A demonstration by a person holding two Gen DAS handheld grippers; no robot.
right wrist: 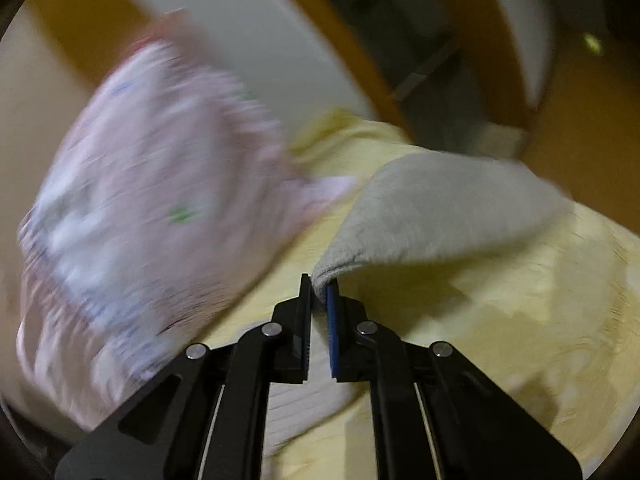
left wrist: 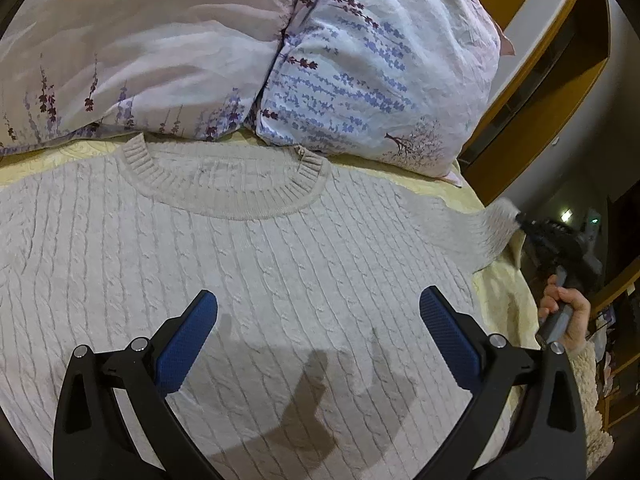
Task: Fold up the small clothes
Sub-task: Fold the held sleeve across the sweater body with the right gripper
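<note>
A beige cable-knit sweater (left wrist: 248,264) lies flat on the yellow bedspread (left wrist: 500,296), collar toward the pillows. My left gripper (left wrist: 318,316) is open and hovers above the sweater's chest, holding nothing. My right gripper (right wrist: 320,290) is shut on the cuff of the sweater's sleeve (right wrist: 432,208) and holds it lifted off the bedspread (right wrist: 500,340). In the left wrist view the right gripper (left wrist: 520,218) shows at the right edge of the bed, pinching the sleeve end (left wrist: 492,232).
Two floral pillows (left wrist: 360,72) lie behind the collar; one shows blurred in the right wrist view (right wrist: 132,200). A wooden headboard and frame (left wrist: 560,92) stand at the right. The bed's edge runs just beyond the sleeve.
</note>
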